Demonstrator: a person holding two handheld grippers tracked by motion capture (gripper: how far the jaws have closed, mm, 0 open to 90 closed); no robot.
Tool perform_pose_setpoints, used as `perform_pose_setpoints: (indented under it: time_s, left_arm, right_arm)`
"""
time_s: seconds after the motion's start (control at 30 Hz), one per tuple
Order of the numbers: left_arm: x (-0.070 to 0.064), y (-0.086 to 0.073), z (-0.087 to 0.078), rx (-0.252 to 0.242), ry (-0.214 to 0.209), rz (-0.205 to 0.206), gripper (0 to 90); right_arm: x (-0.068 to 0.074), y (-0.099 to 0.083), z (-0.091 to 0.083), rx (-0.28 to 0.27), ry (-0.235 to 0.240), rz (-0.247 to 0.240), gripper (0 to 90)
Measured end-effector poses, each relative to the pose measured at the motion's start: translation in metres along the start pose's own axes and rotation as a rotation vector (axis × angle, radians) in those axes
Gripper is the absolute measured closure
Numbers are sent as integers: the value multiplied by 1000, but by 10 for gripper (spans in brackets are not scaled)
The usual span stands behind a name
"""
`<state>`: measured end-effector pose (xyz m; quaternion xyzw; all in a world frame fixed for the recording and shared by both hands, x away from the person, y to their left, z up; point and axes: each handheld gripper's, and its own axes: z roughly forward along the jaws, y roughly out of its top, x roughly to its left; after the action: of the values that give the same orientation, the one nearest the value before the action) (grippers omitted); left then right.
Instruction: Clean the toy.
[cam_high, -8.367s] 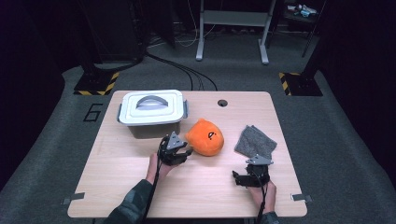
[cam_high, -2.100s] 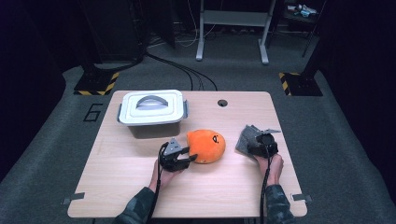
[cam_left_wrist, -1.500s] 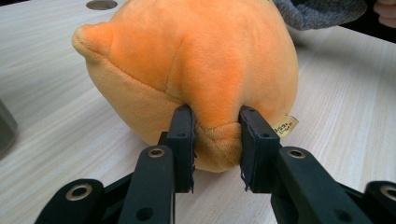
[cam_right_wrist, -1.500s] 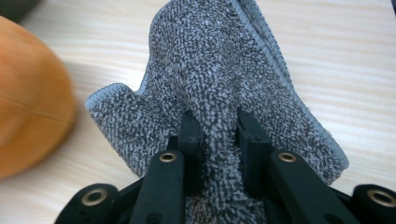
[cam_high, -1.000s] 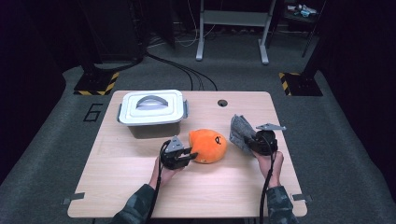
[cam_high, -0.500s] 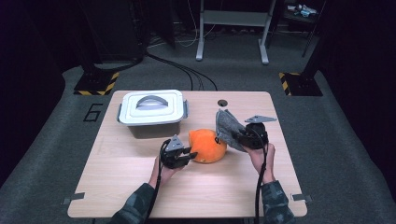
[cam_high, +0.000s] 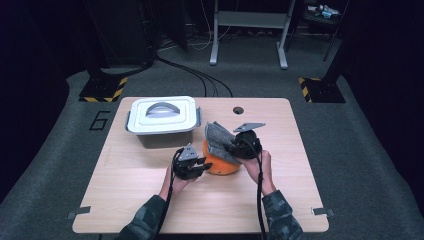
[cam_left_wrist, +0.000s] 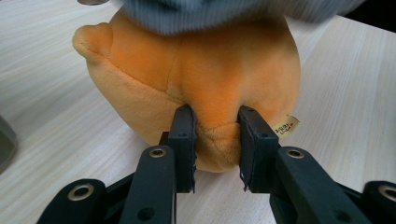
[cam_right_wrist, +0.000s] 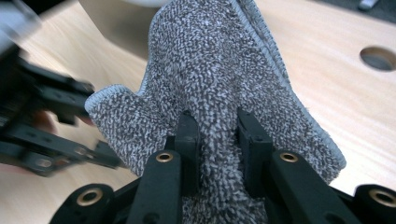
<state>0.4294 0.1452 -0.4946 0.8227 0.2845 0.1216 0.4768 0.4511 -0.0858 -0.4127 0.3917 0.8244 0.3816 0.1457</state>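
An orange soft toy (cam_high: 222, 162) sits on the wooden table (cam_high: 300, 150), just in front of the white box (cam_high: 162, 120) with the lid and a bit to the right of it. The toy is round, a bit longer from side to side than it is tall. In the left gripper view a small bump like an ear (cam_left_wrist: 93, 39) sticks out at the toy's upper left, and a tiny tag (cam_left_wrist: 286, 126) hangs at its lower right. Which way the toy's face looks cannot be told.

The left gripper (cam_high: 192, 162) is at the left side of the toy. Its two black jaws pinch a fold of the orange fur low on the toy's body, and the fur bulges between them.

The right gripper (cam_high: 240, 146) is just above the right side of the toy. Its jaws are squeezed onto a fold of a grey cloth (cam_high: 217, 140). The cloth lies over the top of the toy and covers it there. The cloth's long side runs up and back from the toy toward the box, with its far corner pointing at the box. A round hole (cam_high: 238, 110) in the table is behind the toy.
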Motion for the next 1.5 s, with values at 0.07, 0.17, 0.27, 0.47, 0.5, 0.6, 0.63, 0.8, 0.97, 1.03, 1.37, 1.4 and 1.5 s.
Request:
perform_pose_setpoints:
  time_s: [0.07, 0.17, 0.27, 0.47, 0.5, 0.6, 0.63, 0.8, 0.97, 1.03, 1.37, 1.4, 1.5]
  left_arm:
    - [1, -1, 1, -3, -5, -4, 700]
    - [0, 0, 1, -7, -5, -6, 704]
    - [-1, 1, 3, -15, 6, -4, 704]
    - [-2, 2, 3, -1, 7, 2, 715]
    - [-3, 3, 3, -1, 7, 3, 715]
    - [-4, 6, 5, -9, 2, 19, 719]
    - [-3, 8, 5, -5, -3, 19, 720]
    - [-6, 15, 6, 11, -7, 59, 723]
    - [-11, 17, 8, 22, -13, 76, 725]
    - [-13, 18, 8, 34, -5, 90, 729]
    - [-8, 14, 9, 6, -9, 48, 737]
    - [-8, 13, 9, 2, -9, 45, 738]
    - [-6, 11, 8, 6, -19, 35, 737]
  right_arm:
    - [-4, -7, 9, 13, -29, 10, 740]
    - [-14, -14, 10, 12, -27, 42, 744]
    - [-22, -20, 8, 19, -70, 65, 746]
    - [-32, -26, 4, 43, -135, 106, 750]
    - [-36, -28, 4, 49, -153, 107, 751]
    - [-42, -30, 1, 68, -175, 117, 752]
    - [-43, -29, -2, 68, -179, 122, 752]
    - [-36, -20, -21, -20, -118, 112, 750]
    - [-7, -3, -8, -42, -16, 71, 748]
    - [8, -1, 3, -12, -25, 23, 749]
    - [-15, -13, 10, 14, -142, 54, 757]
    - [-19, -15, 9, 18, -160, 64, 757]
    - [-36, -25, 7, 36, -196, 108, 758]
